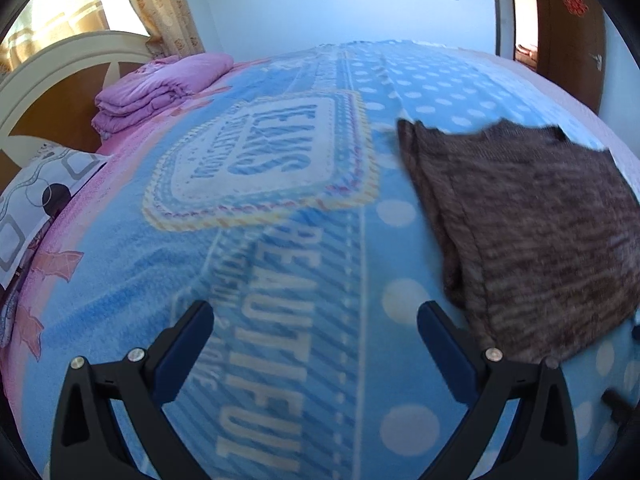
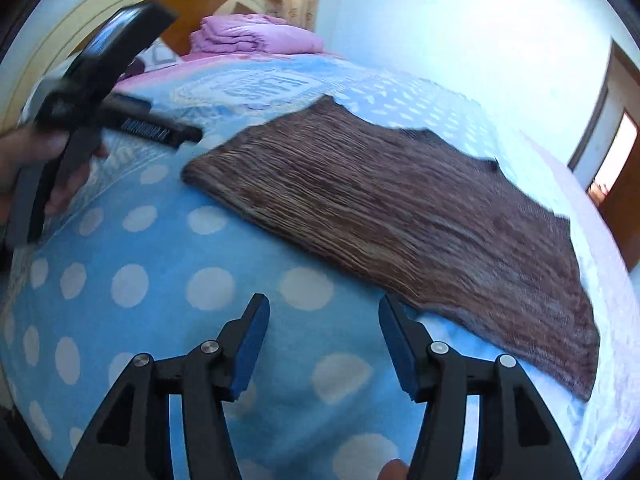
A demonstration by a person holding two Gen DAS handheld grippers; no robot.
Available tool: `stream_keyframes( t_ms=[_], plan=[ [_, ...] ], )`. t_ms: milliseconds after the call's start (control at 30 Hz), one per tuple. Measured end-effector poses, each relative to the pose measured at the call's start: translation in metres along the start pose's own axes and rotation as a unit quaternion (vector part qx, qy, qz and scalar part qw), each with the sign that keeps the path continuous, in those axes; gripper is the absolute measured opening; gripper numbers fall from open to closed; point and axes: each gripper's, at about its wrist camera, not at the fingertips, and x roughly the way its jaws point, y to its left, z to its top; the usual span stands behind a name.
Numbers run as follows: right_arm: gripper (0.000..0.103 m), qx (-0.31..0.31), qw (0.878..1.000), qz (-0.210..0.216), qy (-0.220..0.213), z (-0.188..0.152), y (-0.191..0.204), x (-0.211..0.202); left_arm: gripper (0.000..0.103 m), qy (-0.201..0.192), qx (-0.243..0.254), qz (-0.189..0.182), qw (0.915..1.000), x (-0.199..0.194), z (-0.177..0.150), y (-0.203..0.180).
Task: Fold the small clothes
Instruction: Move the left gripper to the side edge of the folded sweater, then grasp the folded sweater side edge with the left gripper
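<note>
A brown knit garment (image 1: 528,224) lies flat, folded, on the blue polka-dot blanket (image 1: 280,288); it also shows in the right wrist view (image 2: 404,224). My left gripper (image 1: 316,316) is open and empty, above the blanket to the left of the garment. My right gripper (image 2: 324,312) is open and empty, just in front of the garment's near edge. The left gripper's body (image 2: 92,92), held in a hand, shows at the left of the right wrist view.
A folded pink quilt (image 1: 160,88) lies at the head of the bed by the headboard (image 1: 60,76). A patterned pillow (image 1: 36,200) is at the left. A doorway (image 1: 528,20) stands beyond the bed's far side. The bed's right edge (image 2: 612,320) runs past the garment.
</note>
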Motion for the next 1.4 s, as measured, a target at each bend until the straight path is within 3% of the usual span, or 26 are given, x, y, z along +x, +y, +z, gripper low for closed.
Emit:
stream_keyframes(
  t_ms=[133, 267, 500, 800, 1067, 1200, 1300, 1367, 1400],
  plan=[
    [0.058, -0.032, 0.999, -0.01, -0.01, 0.016, 0.019, 0.007, 0.103, -0.015, -0.019, -0.021, 0.9995, 0.009, 0.023, 0.006],
    [0.058, -0.052, 0.998, -0.014, -0.024, 0.036, 0.036, 0.015, 0.103, -0.012, -0.041, -0.065, 0.997, 0.024, 0.045, 0.003],
    [0.058, -0.098, 0.995, -0.025, -0.023, 0.055, 0.065, 0.039, 0.103, -0.018, -0.032, -0.117, 0.9924, 0.046, 0.07, -0.023],
    [0.058, -0.13, 0.99, -0.054, -0.031, 0.07, 0.081, 0.051, 0.098, 0.002, -0.027, -0.131, 0.991, 0.081, 0.1, -0.041],
    [0.058, -0.124, 0.991, -0.055, -0.024, 0.073, 0.079, 0.06, 0.081, 0.033, -0.044, -0.163, 0.9851, 0.11, 0.109, -0.049],
    [0.058, -0.126, 0.99, -0.057, -0.022, 0.072, 0.085, 0.059, 0.08, 0.032, -0.045, -0.168, 0.9843, 0.115, 0.112, -0.051],
    [0.051, -0.126, 0.99, -0.05, -0.024, 0.072, 0.087, 0.056, 0.062, 0.034, -0.036, -0.182, 0.982, 0.117, 0.115, -0.052],
    [0.012, -0.13, 0.991, -0.038, -0.02, 0.071, 0.089, 0.056, 0.024, 0.038, -0.04, -0.196, 0.9791, 0.121, 0.118, -0.049],
    [0.009, -0.131, 0.99, -0.04, -0.019, 0.069, 0.09, 0.056, 0.014, 0.045, -0.046, -0.212, 0.9752, 0.124, 0.119, -0.048]
  ],
)
